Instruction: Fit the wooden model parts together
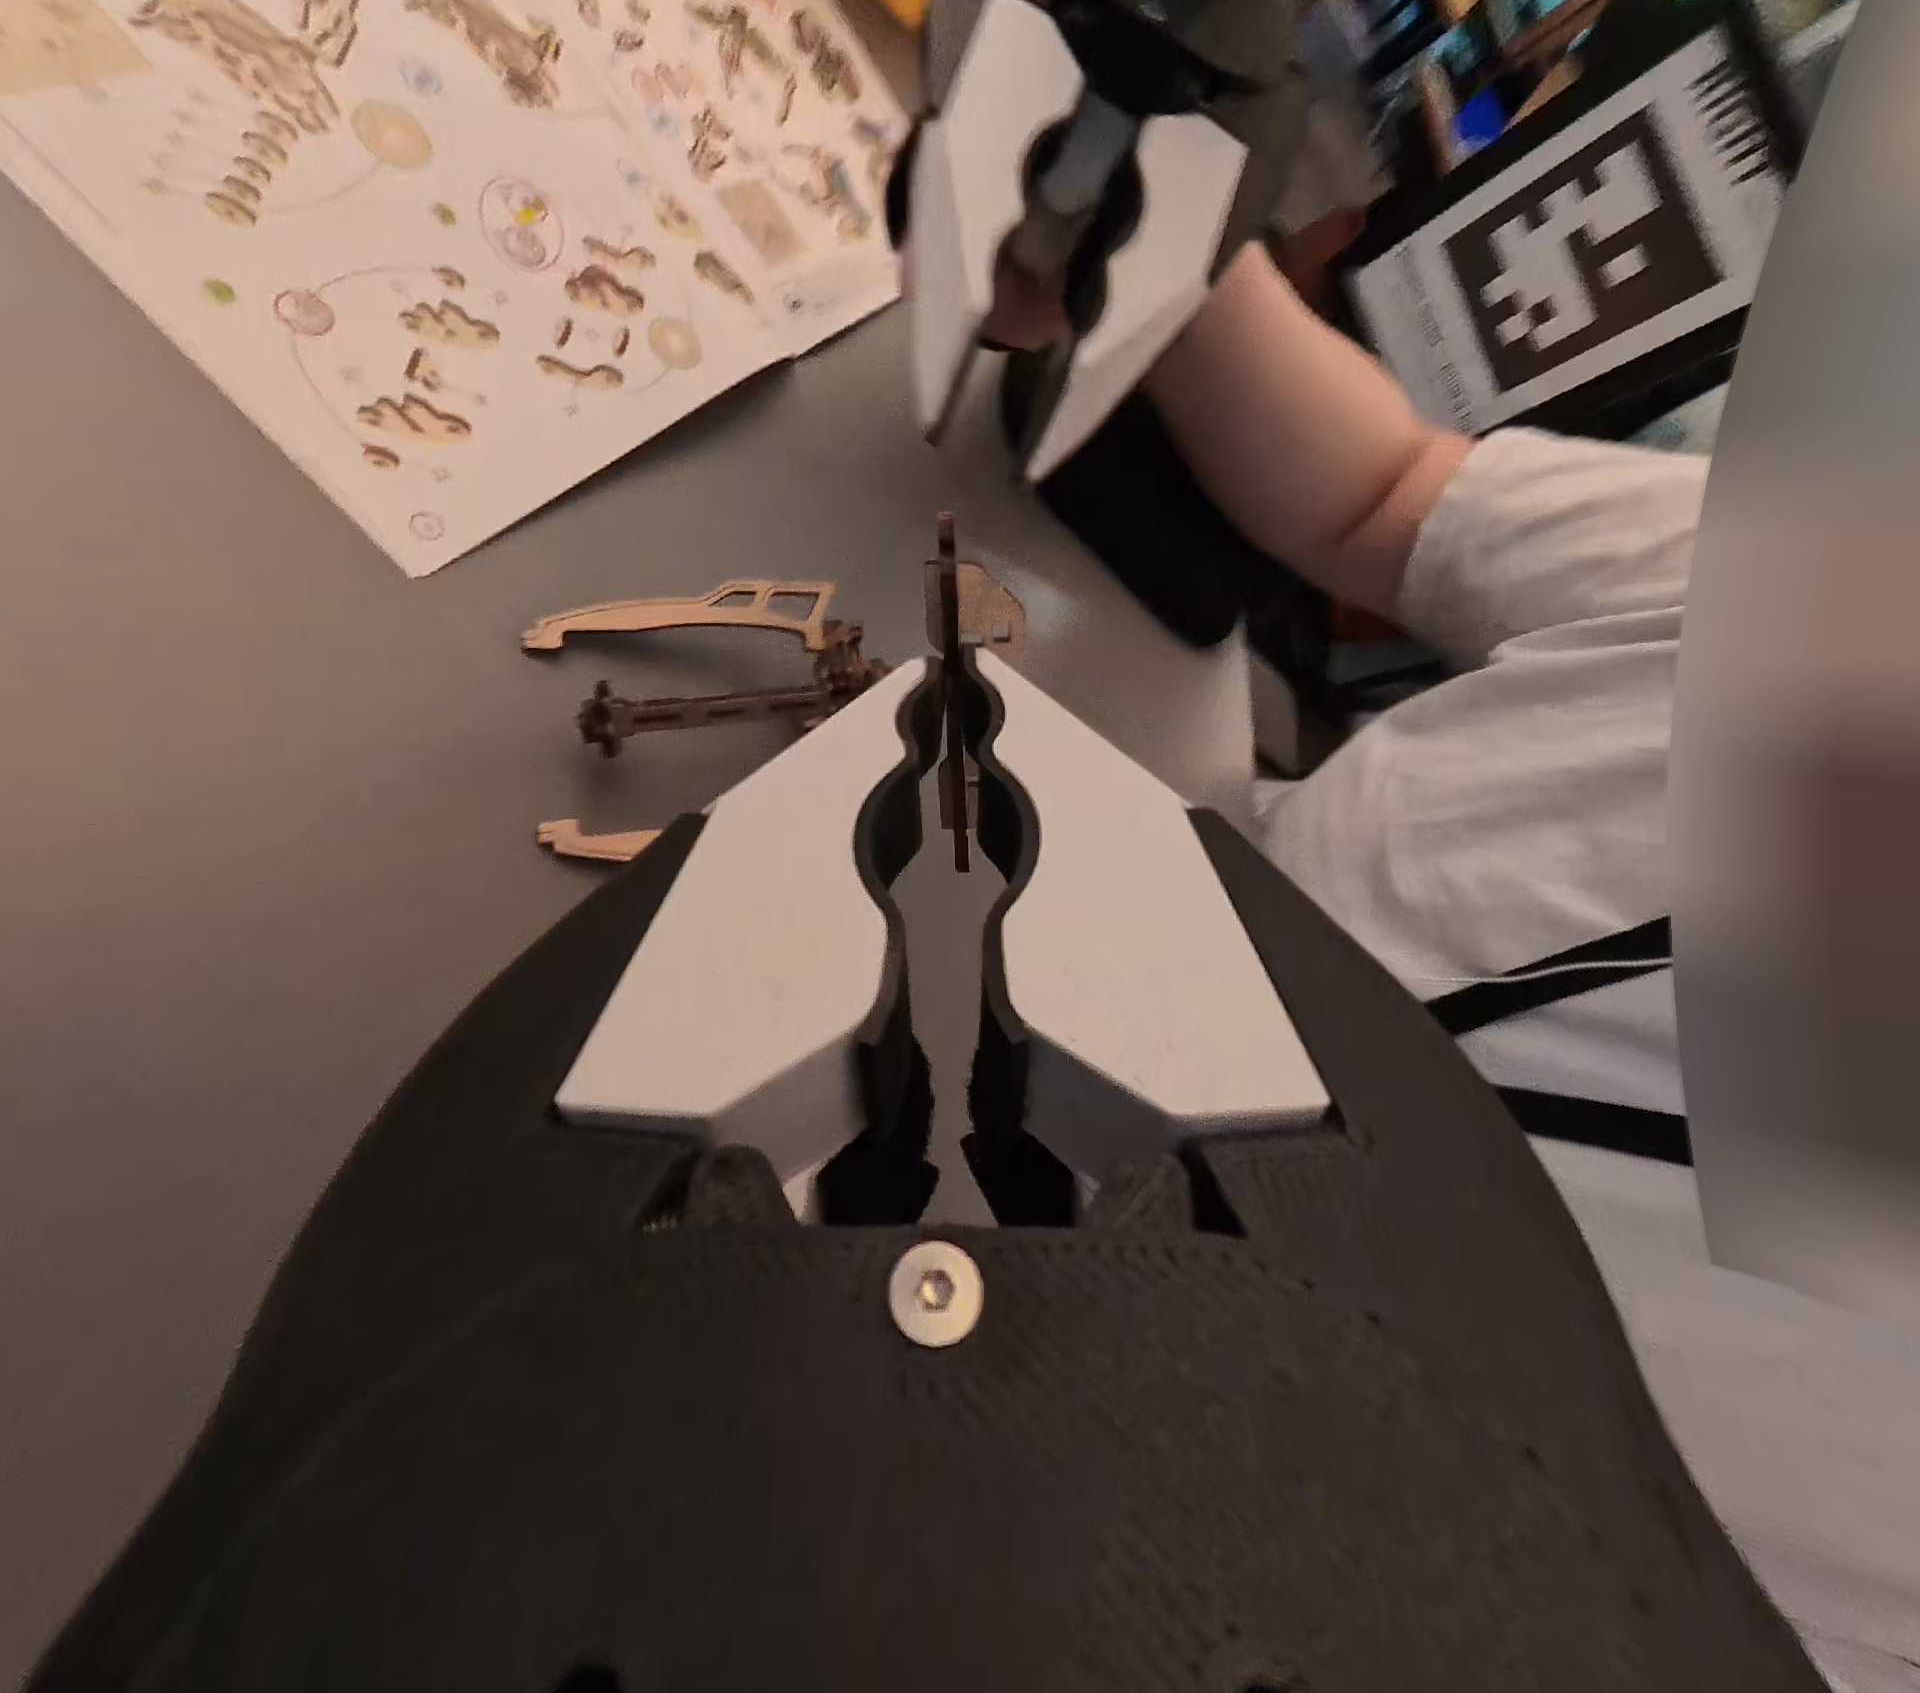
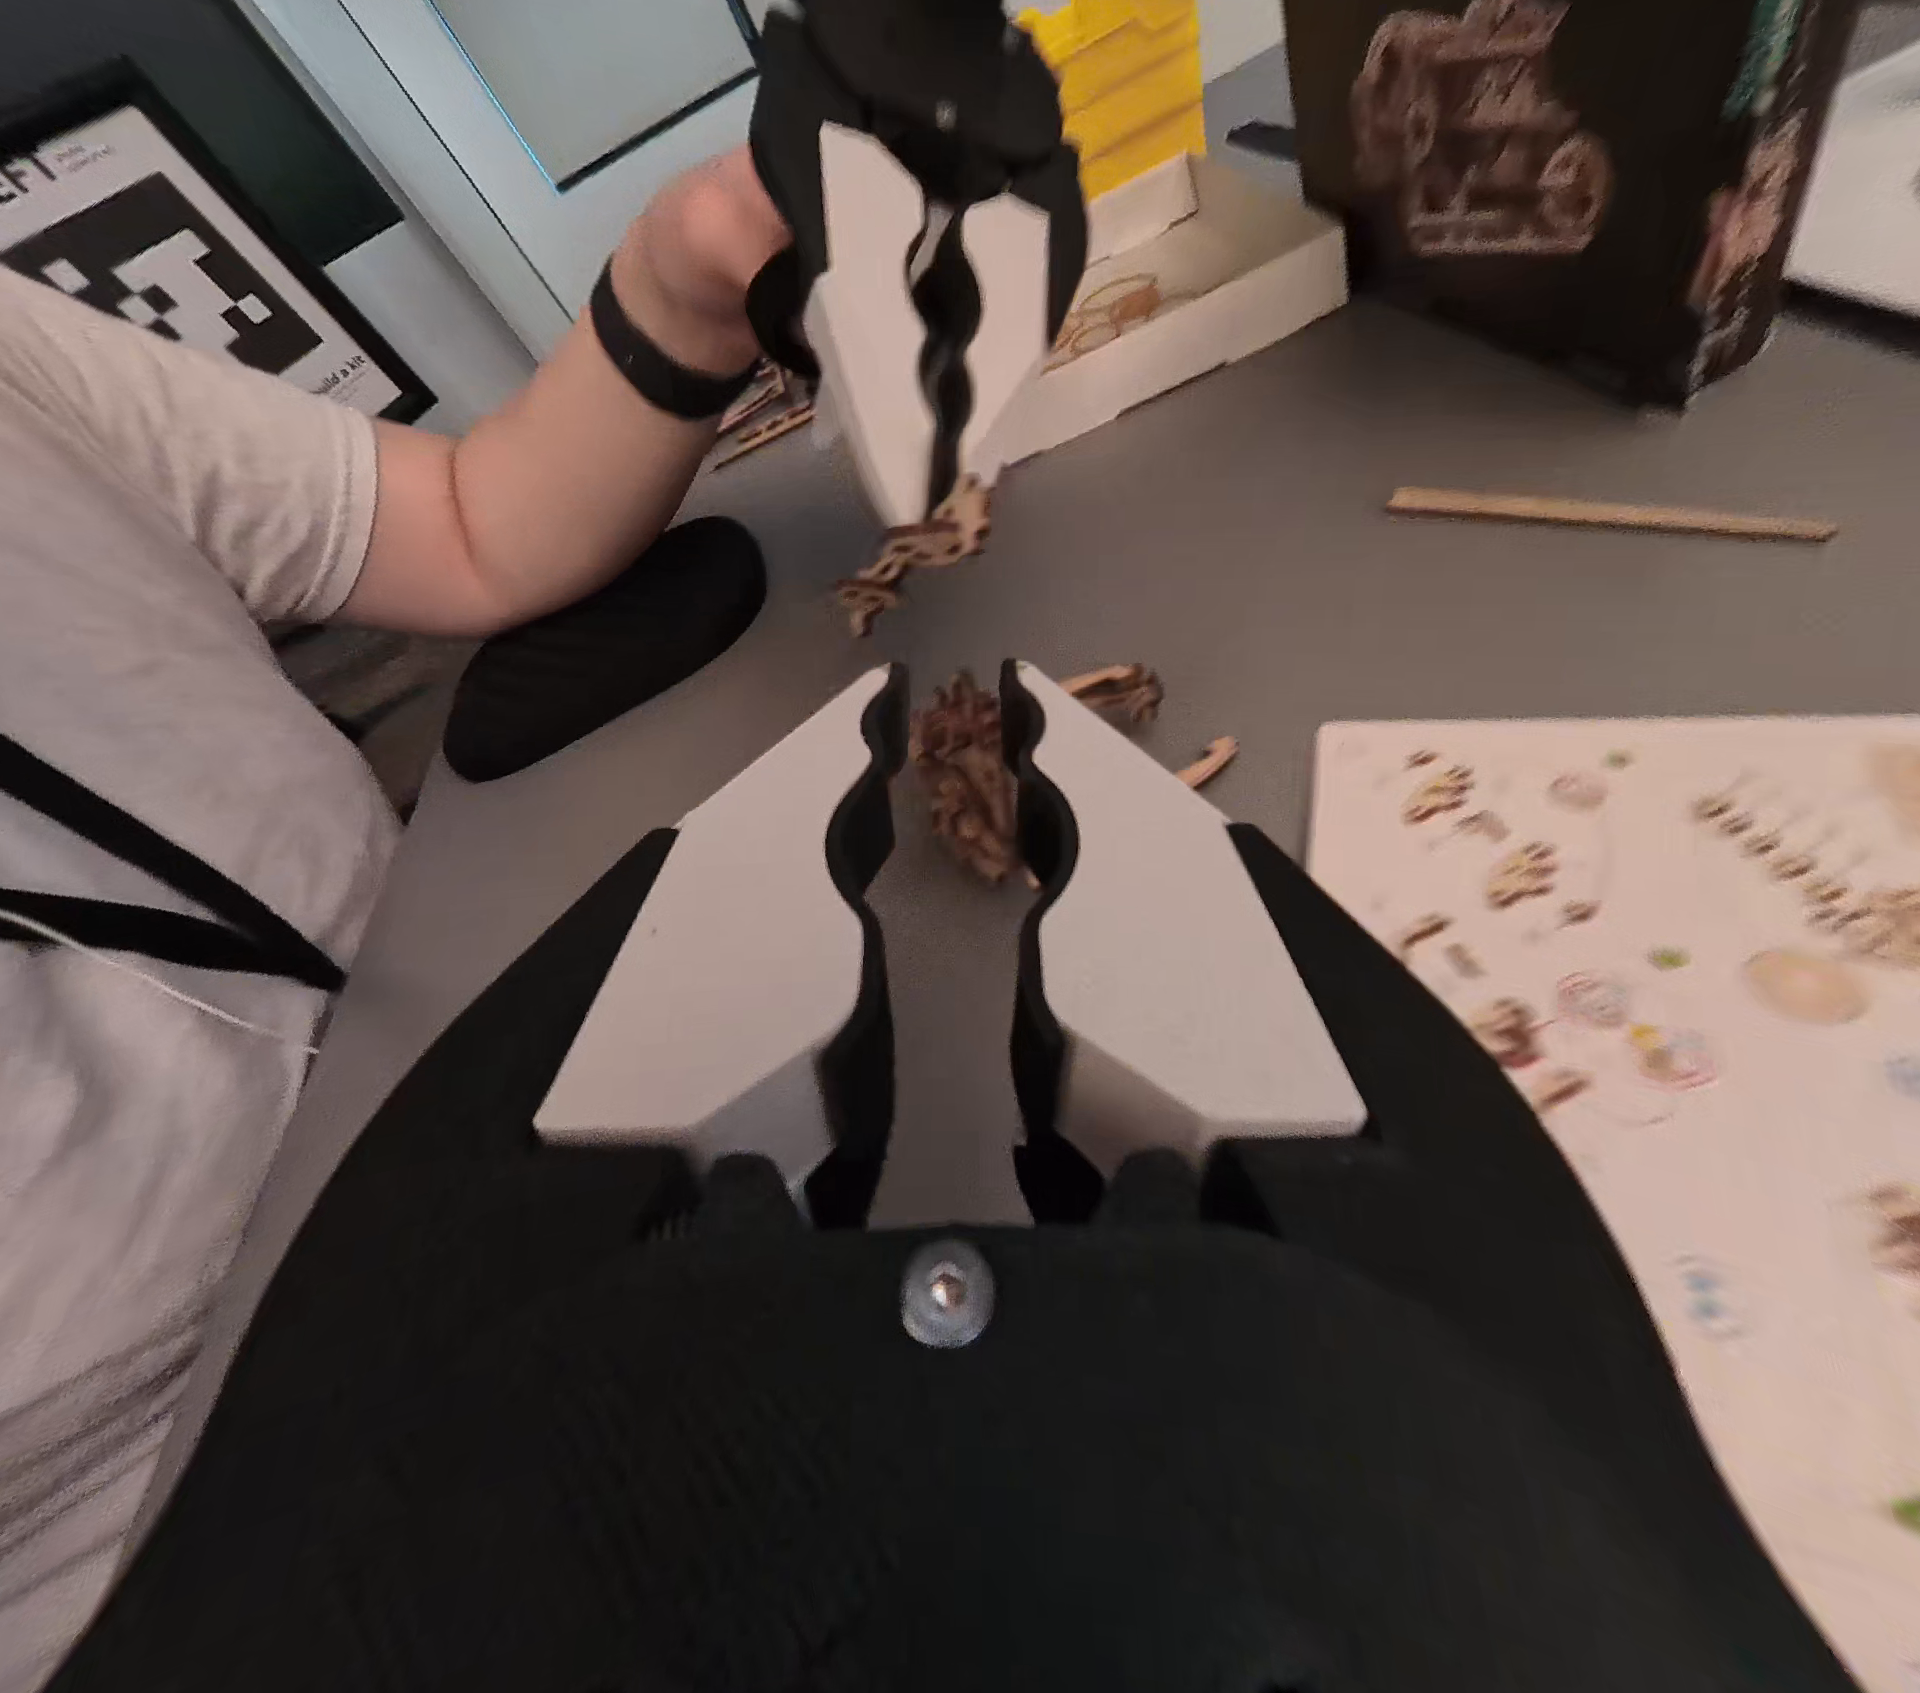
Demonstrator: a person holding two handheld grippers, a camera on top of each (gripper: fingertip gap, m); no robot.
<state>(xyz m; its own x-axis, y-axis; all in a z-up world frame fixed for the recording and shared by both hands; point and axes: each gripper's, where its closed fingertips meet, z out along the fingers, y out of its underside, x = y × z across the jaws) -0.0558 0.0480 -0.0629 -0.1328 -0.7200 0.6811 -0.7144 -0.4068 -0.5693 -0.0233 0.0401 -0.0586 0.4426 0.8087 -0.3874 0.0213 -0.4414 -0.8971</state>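
Observation:
My left gripper [image 1: 948, 675] is shut on a thin flat wooden part [image 1: 943, 573], seen edge-on and sticking out past the fingertips. It also shows in the right wrist view [image 2: 940, 500], holding that wooden part [image 2: 961, 526] low over the grey table. My right gripper [image 2: 951, 687] is open and empty above a small wooden assembly [image 2: 966, 796] that lies on the table between its fingers. In the left wrist view the right gripper [image 1: 987, 443] hangs above and beyond the left one. A car-side cutout [image 1: 686, 609], an axle frame [image 1: 717, 708] and another cutout [image 1: 597, 838] lie to the left.
An instruction sheet [image 1: 416, 189] lies at the far left, also in the right wrist view [image 2: 1610, 968]. A dark kit box [image 2: 1558, 137], a white tray [image 2: 1174, 324], a wooden stick [image 2: 1610, 516] and a black pad [image 2: 613, 646] lie around. A person's arms and white shirt border the table. Left tips to right tips: about 4 centimetres.

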